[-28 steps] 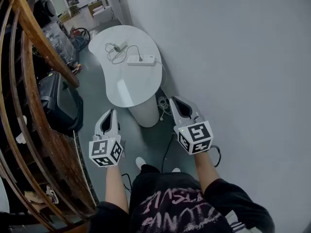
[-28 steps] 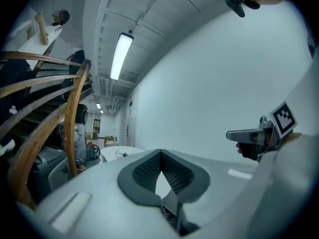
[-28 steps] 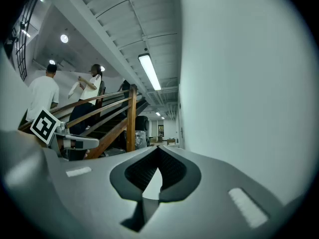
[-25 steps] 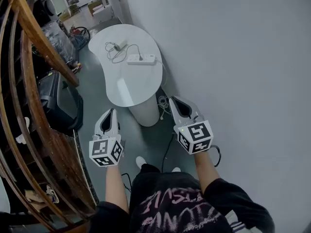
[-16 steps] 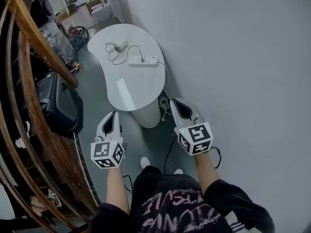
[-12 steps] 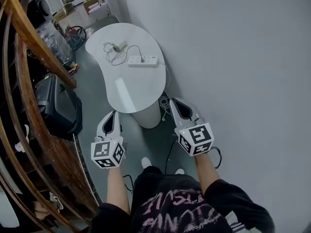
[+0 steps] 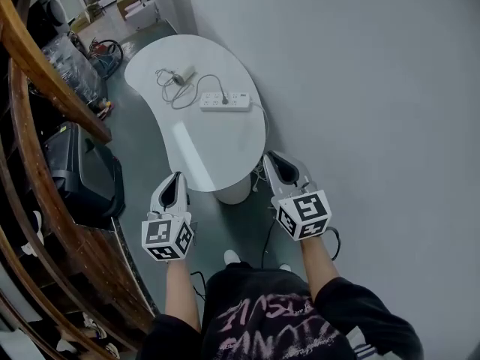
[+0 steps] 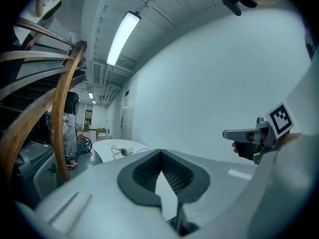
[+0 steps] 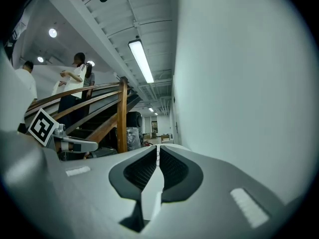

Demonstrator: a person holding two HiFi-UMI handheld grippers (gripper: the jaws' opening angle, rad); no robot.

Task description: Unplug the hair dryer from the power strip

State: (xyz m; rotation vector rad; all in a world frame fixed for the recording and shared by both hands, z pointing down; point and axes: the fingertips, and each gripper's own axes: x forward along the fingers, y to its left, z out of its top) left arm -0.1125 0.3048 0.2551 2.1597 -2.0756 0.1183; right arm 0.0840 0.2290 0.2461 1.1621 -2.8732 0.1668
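A white power strip (image 7: 225, 100) lies on the far half of a white kidney-shaped table (image 7: 202, 156). A dark plug (image 7: 224, 100) sits in it, its cord curling to the small white hair dryer (image 7: 182, 76) further back. Both grippers hover short of the table's near edge, well away from the strip. My left gripper (image 7: 178, 177) is shut and empty, its tips meeting (image 8: 160, 153); the hair dryer (image 8: 123, 152) shows far ahead. My right gripper (image 7: 270, 156) holds nothing; its jaws have just been opening and stand a narrow slit apart (image 9: 158, 148).
A wooden stair railing (image 7: 45, 88) curves along the left, with a black box (image 7: 82, 175) on the floor under it. A plain grey wall (image 7: 375, 88) fills the right. Cables (image 7: 259, 177) lie by the table's pedestal. People stand on the stairs (image 9: 75, 83).
Both grippers and the person have moved towards the table, which now sits lower and nearer in the head view. The railing has slid further left.
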